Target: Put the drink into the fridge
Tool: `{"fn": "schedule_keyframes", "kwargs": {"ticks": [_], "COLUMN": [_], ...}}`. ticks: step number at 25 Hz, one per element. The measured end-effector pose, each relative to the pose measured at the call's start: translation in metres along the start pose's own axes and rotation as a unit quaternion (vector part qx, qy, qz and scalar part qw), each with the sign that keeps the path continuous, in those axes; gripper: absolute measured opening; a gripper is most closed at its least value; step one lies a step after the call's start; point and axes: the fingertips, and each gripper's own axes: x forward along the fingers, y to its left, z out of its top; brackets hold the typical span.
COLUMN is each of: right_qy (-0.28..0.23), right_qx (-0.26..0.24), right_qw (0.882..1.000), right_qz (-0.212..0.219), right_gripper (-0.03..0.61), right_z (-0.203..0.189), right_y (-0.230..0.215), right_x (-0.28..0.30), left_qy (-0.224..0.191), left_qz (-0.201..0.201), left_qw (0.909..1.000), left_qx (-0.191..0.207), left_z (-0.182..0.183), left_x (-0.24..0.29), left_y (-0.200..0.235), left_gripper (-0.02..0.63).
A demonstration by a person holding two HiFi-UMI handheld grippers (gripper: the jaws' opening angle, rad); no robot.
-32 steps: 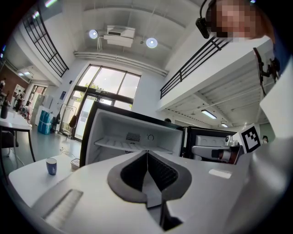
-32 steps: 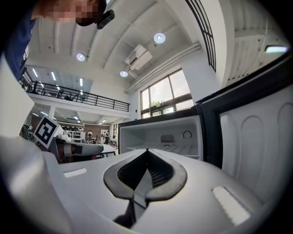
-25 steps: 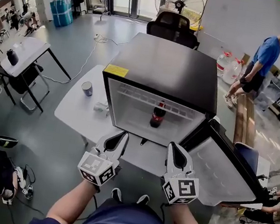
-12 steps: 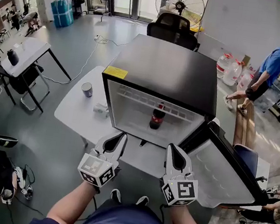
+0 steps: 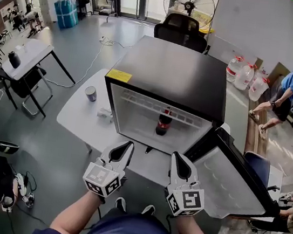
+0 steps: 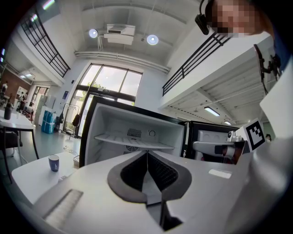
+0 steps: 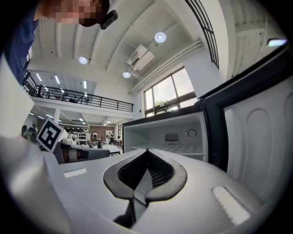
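Standing upright in open fridge [image 5: 163, 78]: drink [image 5: 163, 123], cap up.

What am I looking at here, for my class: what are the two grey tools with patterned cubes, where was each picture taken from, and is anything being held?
There is no robot here. A person holds a tool in each hand: the left claw and the right claw. The patterned cubes are part of those tools. The top-down picture comes from a camera on the person's head. The other two come from cameras riding on each claw, looking along its jaws. Both claws are shut and hold nothing. In front stands a small fridge on a white table, its door swung open to the right. A dark drink bottle stands upright inside. A blue cup sits on the table, left of the fridge.
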Motion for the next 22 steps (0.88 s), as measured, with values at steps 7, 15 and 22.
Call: {"fn": "schedule_keyframes", "kwargs": {"ticks": [7,15,22], "right_qy": [0.005,0.009,0.023], "right_qx": [0.000,0.000,-0.003], "right_qw": [1.000,0.999,0.998], "right_qz": [0.016,0.042,0.063], "right_gripper": [0.006,0.006,0.006], "right_z": [-0.003,-0.007,-0.015], "right_y": [0.001,0.001,-0.002], "right_x": [-0.002,-0.005,-0.009], "left_qy": [0.003,0.000,0.006], "left_qz": [0.005,0.035,0.047], "left_qw": [1.0000,0.9987,0.9954], "left_qx": [0.007,0.037,0.083], "left_z": [-0.004,-0.008,-0.017], "left_x": [0.007,0.016,0.029], "left_y": [-0.007,-0.011,-0.023], "left_gripper": [0.006,0.006,0.006]}}
